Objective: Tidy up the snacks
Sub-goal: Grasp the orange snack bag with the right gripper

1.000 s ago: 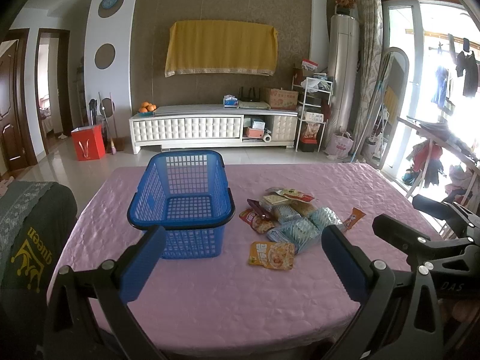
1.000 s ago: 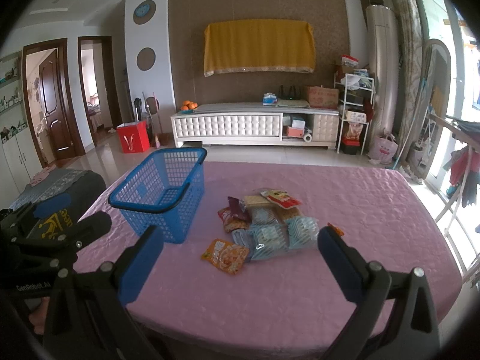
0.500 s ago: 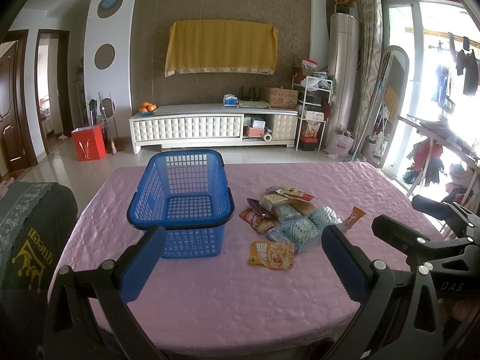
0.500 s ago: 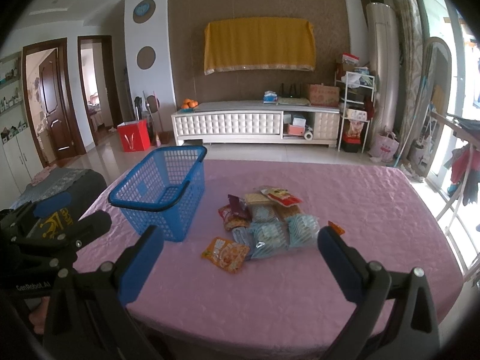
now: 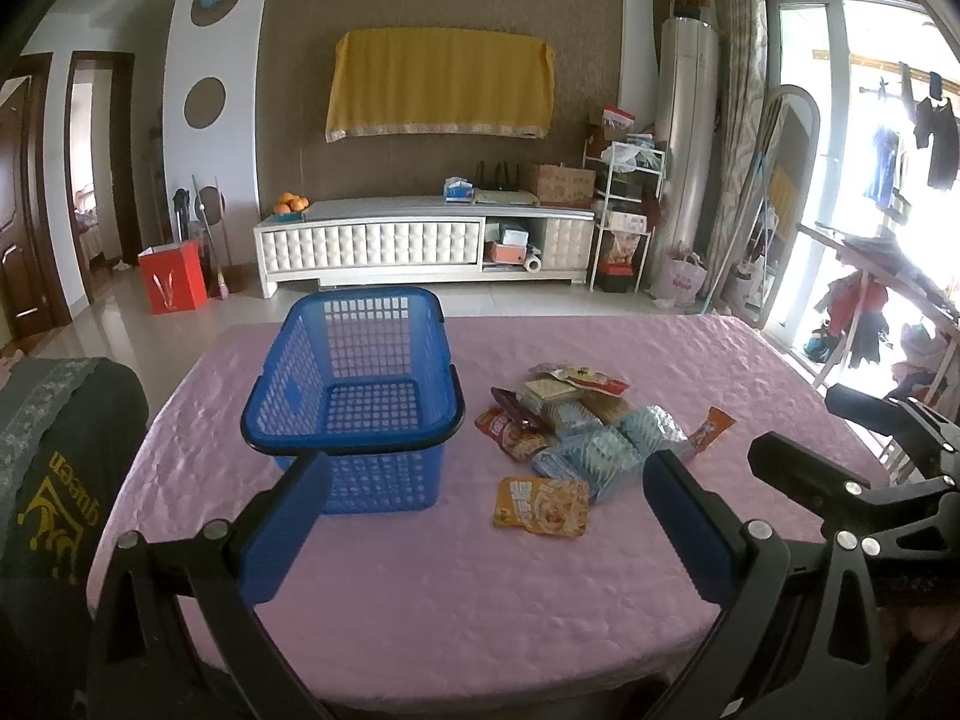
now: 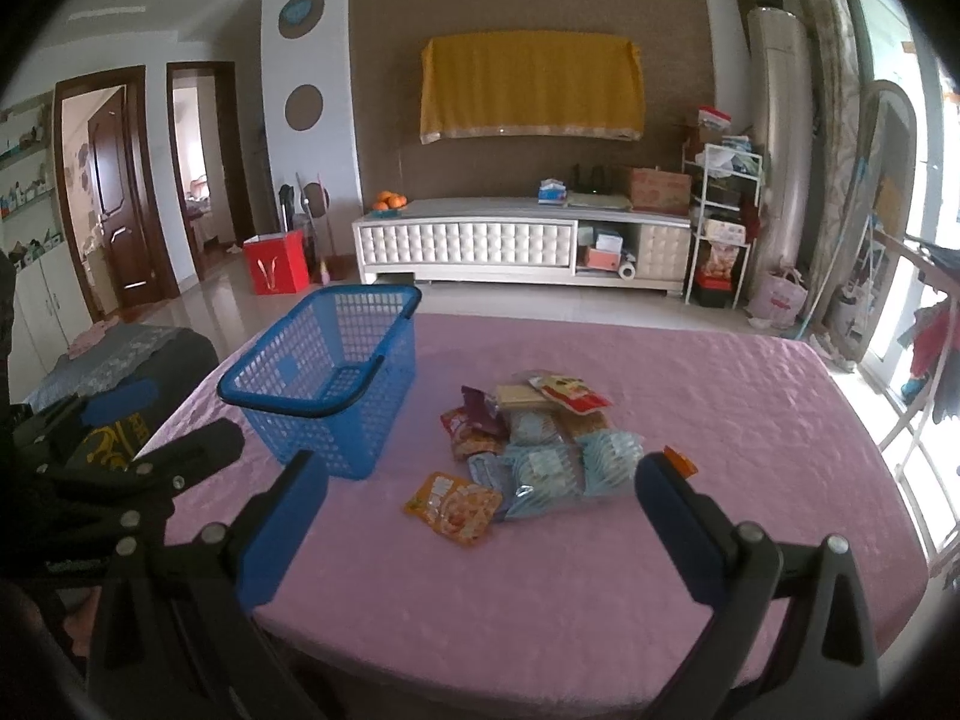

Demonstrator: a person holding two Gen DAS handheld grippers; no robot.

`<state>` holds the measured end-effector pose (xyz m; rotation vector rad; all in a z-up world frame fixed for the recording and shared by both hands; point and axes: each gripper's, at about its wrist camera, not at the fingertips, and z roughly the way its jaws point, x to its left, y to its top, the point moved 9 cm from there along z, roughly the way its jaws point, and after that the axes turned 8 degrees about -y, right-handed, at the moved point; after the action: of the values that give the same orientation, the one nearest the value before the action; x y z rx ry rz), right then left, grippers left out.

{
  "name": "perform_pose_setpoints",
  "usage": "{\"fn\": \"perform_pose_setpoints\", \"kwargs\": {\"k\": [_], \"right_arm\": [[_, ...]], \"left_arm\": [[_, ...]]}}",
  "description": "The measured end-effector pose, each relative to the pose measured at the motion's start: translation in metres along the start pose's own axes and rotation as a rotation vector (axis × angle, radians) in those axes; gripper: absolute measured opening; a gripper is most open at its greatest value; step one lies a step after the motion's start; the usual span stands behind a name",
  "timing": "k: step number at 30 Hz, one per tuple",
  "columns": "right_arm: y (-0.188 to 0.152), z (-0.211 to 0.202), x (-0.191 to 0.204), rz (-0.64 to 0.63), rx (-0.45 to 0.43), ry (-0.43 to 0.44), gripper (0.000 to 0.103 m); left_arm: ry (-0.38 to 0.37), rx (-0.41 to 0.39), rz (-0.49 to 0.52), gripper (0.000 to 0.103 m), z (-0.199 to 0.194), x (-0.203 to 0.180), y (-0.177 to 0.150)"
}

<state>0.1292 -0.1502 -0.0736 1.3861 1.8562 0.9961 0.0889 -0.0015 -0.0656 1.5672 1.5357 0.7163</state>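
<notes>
An empty blue plastic basket (image 5: 354,402) (image 6: 327,375) stands on the pink tablecloth (image 5: 480,588) (image 6: 540,588), left of centre. To its right lies a pile of snack packets (image 5: 600,420) (image 6: 540,438): an orange packet (image 5: 542,506) (image 6: 454,504) nearest me, pale blue wrapped packs (image 5: 606,456) (image 6: 552,468) behind it, red and brown ones at the back. My left gripper (image 5: 486,528) hovers open over the table's near edge, nothing between its fingers. My right gripper (image 6: 480,528) is open too, facing the pile, and also shows at the right of the left wrist view.
A dark chair back with a yellow "queen" print (image 5: 54,480) stands at the table's left side. Beyond the table are a tiled floor, a white TV cabinet (image 5: 420,240), a red bag (image 5: 173,285) and a clothes rack (image 5: 870,312) by the window.
The right wrist view has crept slightly closer to the snack pile. The left gripper and the objects on the table have not visibly moved.
</notes>
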Motion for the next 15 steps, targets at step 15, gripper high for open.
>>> {"fn": "perform_pose_setpoints", "kwargs": {"k": [15], "right_arm": [[-0.011,0.068,-0.001,-0.024,0.096,0.080,0.103]], "left_arm": [[-0.033,0.112,-0.073,0.102,0.051,0.028,-0.022]]}}
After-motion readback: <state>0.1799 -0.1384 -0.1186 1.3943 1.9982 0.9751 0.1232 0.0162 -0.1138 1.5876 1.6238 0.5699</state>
